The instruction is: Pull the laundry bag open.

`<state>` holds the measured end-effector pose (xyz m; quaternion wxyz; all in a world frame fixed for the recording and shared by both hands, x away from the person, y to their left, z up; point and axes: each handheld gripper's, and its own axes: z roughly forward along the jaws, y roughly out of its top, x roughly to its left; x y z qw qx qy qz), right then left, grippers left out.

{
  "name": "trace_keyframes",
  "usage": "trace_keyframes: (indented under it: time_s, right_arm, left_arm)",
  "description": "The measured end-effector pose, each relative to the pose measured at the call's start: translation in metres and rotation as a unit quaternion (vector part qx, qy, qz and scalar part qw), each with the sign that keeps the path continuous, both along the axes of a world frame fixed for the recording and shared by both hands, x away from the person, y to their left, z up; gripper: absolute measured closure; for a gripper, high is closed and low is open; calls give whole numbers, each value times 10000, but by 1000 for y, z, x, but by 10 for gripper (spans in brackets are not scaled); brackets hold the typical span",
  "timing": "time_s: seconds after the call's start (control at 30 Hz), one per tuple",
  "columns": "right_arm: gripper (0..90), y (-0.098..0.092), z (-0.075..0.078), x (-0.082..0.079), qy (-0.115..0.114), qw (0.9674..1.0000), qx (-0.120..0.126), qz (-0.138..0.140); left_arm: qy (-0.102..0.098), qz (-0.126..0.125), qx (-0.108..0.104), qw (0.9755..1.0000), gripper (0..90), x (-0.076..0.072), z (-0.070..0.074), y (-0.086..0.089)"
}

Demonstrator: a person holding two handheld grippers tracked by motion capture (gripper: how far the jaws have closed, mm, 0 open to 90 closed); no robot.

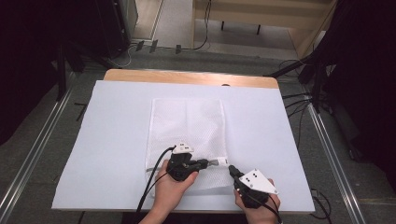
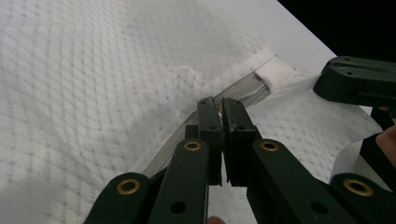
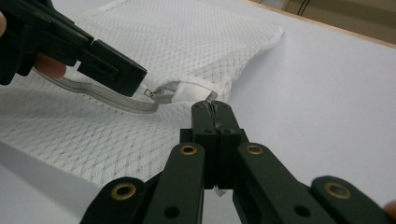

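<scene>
Both hand-held grippers pinched shut on a white mesh laundry bag (image 1: 187, 130) lying flat on the counter (image 1: 107, 154).

Left hand-held gripper (image 2: 221, 106): jaws pressed together on the small metal zip pull along the grey zipper (image 2: 243, 93), bag spreading away ahead of the tips. Right hand-held gripper (image 3: 214, 108): jaws pressed together on the bag's corner fabric just beside the white zip-end tab (image 3: 191, 90), close to the left one's tips, white cloth poking out beneath the pads.

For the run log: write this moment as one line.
left claw: shut on zipper pull | right claw: shut on mesh bag corner | bag flat on white table
</scene>
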<state>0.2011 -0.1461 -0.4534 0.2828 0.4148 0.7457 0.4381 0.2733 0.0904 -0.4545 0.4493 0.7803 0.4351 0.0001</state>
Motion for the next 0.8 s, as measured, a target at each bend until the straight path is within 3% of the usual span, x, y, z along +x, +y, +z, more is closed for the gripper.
trace_keyframes:
  time_s: [0.33,0.63,0.7,0.8]
  right_arm:
    - [900,-3,1,0,11,10000,15,-15]
    - [900,-1,1,-1,5,10000,-38,16]
    - [900,-1,1,-1,9,10000,-55,-38]
    - [900,-6,2,0,16,10000,-6,-91]
  left_arm:
    - [24,271,130,9995,883,0,-3,26]
    - [8,527,215,9984,883,-4,-1,61]
    - [-40,679,327,9971,883,-5,0,70]
    - [7,896,319,9955,883,-5,-1,92]
